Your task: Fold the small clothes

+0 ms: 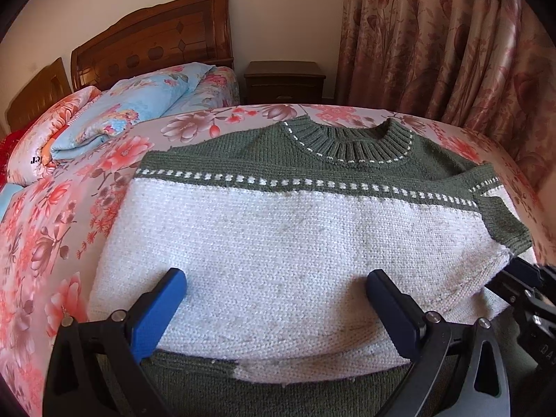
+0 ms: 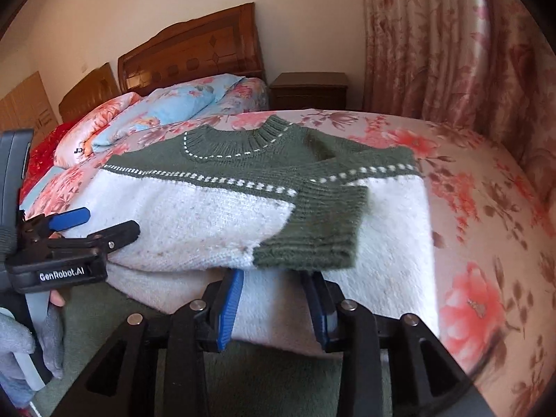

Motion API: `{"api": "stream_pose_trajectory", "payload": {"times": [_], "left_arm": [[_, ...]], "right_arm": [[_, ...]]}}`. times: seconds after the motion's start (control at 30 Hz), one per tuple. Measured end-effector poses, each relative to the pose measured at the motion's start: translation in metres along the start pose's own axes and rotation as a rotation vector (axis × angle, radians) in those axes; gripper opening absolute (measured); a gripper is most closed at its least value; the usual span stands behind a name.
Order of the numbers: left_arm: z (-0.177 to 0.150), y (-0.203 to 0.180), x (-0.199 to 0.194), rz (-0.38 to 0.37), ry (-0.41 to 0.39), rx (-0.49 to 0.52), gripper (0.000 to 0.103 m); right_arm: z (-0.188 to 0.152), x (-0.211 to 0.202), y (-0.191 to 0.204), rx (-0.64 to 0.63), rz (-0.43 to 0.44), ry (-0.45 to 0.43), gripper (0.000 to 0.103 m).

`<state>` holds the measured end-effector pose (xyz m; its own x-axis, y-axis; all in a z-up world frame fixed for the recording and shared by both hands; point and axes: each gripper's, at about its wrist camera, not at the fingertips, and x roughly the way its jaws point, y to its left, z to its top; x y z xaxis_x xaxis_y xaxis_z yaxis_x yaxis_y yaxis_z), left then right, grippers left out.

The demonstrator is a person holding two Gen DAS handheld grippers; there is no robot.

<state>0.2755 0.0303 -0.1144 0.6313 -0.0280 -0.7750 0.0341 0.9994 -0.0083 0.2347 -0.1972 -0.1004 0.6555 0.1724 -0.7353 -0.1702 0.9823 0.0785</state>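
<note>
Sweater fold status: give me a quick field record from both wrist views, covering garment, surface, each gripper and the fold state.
garment: green-and-white knit sweater, neck away from the cameras
surface: floral bedspread
fold state: one sleeve laid across the white body; hem not yet folded up
left gripper: open wide, fingers over the lower white part
right gripper: jaws partly open at the sweater's near edge, nothing gripped
background: folded quilts, wooden headboard

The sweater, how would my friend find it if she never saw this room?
Look at the big bed with the pink flowered sheet. The sweater lies flat in its middle. It's the only knitted thing: white body, green top and ribbed collar, a dotted white stripe across the chest, unlike the shiny blue quilt behind.
</note>
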Motion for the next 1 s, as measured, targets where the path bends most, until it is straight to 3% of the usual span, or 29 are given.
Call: {"api": "stream_pose_trajectory", "payload": {"times": [0.1, 0.3, 0.5, 0.57, 0.67, 0.73, 0.83, 1.0], "left_arm": [[0.0, 0.001, 0.0, 0.001, 0.0, -0.002, 0.103], [0.0, 0.0, 0.0, 0.001, -0.001, -0.003, 0.103], [0.002, 0.0, 0.001, 0.001, 0.0, -0.005, 0.103], [0.002, 0.0, 0.001, 0.002, 0.0, -0.005, 0.103], [0.001, 0.001, -0.002, -0.014, -0.005, -0.005, 0.103], [-0.003, 0.006, -0.017, -0.028, -0.034, -0.02, 0.103], [-0.018, 0.019, -0.056, -0.13, -0.093, -0.059, 0.103], [-0.059, 0.029, -0.08, -0.133, -0.022, 0.011, 0.103]], "right_arm": [[-0.011, -0.013, 0.008, -0.007, -0.076, -0.014, 0.036], [-0.028, -0.021, 0.021, -0.082, -0.145, 0.026, 0.037], [-0.029, -0.019, 0.022, -0.109, -0.161, 0.011, 0.039], [-0.03, -0.019, 0.021, -0.105, -0.148, 0.01, 0.041], [-0.029, -0.022, 0.016, -0.091, -0.077, 0.02, 0.053], [-0.031, -0.029, 0.012, -0.065, -0.036, 0.045, 0.053], [-0.043, -0.052, 0.004, -0.021, 0.008, 0.016, 0.053], [-0.067, -0.058, 0.002, -0.052, 0.019, 0.112, 0.054]]}}
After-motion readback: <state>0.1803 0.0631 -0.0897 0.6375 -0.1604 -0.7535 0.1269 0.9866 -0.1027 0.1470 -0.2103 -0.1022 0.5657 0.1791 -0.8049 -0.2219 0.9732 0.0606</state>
